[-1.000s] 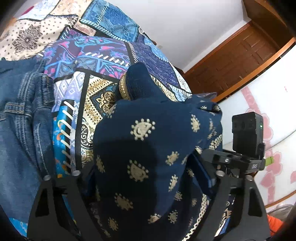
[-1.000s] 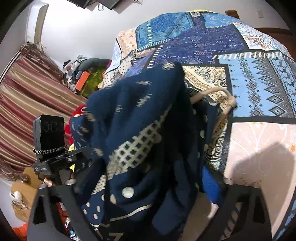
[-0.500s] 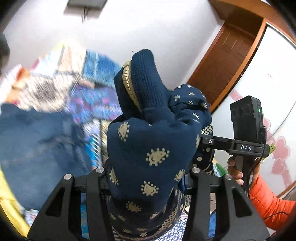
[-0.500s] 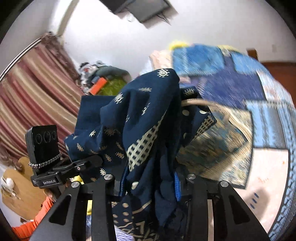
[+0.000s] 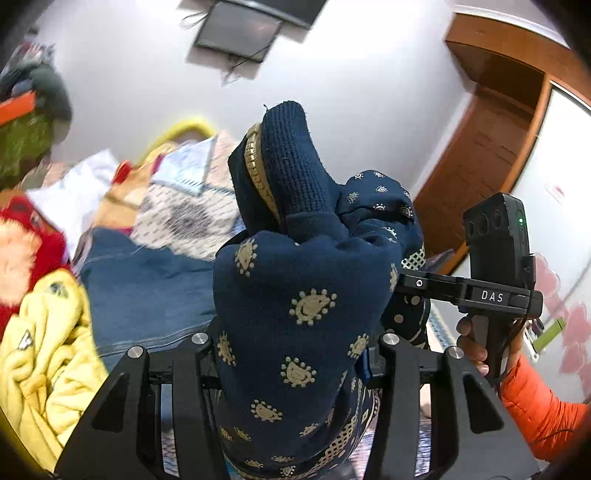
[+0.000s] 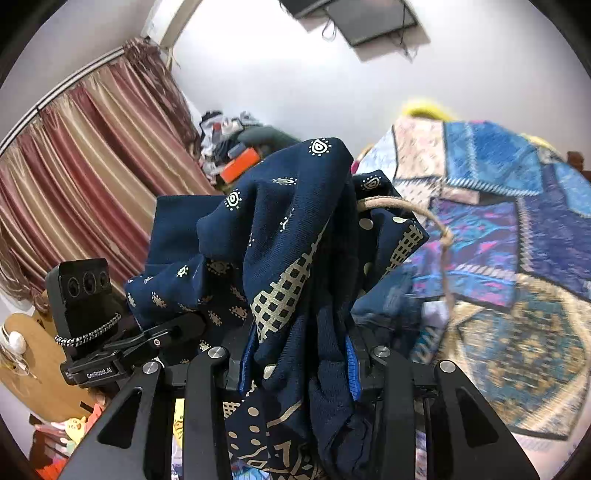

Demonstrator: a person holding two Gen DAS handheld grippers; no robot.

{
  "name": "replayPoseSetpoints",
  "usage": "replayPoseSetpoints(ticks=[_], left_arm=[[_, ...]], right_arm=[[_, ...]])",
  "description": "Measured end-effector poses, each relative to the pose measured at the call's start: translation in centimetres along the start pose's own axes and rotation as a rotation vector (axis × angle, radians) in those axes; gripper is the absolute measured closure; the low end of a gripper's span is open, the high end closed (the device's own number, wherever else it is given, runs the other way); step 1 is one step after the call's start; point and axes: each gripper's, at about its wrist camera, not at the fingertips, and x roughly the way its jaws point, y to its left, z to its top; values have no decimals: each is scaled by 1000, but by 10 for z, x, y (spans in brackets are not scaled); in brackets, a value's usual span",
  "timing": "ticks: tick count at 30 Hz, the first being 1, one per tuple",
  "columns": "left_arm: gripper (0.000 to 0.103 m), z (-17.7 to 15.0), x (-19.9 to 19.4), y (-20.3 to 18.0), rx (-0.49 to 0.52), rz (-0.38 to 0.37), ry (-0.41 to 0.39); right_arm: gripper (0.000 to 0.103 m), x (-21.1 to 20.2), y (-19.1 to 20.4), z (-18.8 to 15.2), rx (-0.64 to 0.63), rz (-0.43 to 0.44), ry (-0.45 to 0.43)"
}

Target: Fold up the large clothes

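I have the left gripper (image 5: 295,354) clamped on a thick bunch of the navy printed garment (image 5: 306,295), which rises between the jaws and hides the pads. My right gripper (image 6: 295,363) is likewise closed on another bunch of the same garment (image 6: 291,229), blue pad edges showing either side of the cloth. The garment hangs lifted above the patchwork bedspread (image 6: 517,229). A beige cord loop (image 6: 436,225) dangles from it on the right view. Beyond the garment lie what look like blue jeans (image 5: 147,291), blurred, beside a yellow fleece (image 5: 48,354). Farthest, above the bedspread, a wall screen (image 5: 236,31) and striped curtains (image 6: 85,155)
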Motion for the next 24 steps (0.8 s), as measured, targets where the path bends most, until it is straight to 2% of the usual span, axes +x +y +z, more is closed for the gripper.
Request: replayPoseSetpoints(ticks=[4, 8, 12, 13, 14, 17, 20, 21, 23, 24], left_arm=[[55, -5, 29, 51, -66, 39, 48], [55, -19, 58, 105, -184, 40, 106], [52, -31, 91, 155, -352, 18, 150], [48, -33, 97, 163, -379, 16, 151], [45, -35, 103, 173, -422, 7, 151], [40, -36, 107, 178, -451, -4, 154], [40, -31, 101, 169, -410, 54, 170], [40, -30, 96, 163, -395, 79, 167], [40, -29, 84, 148, -346, 135, 158], [40, -29, 78, 142, -308, 174, 155]], right_arm=[[67, 73, -12, 1, 25, 3, 86], [67, 132, -28, 5, 36, -29, 139], [67, 163, -51, 7, 43, -69, 174], [67, 169, -57, 7, 41, -86, 180], [66, 173, -64, 7, 44, -97, 191], [60, 172, -72, 8, 56, -98, 208], [42, 155, -61, 9, 9, -171, 215], [40, 146, -54, 9, -17, -185, 200], [36, 131, -39, 8, -52, -170, 180], [28, 124, -32, 6, -62, -161, 173]])
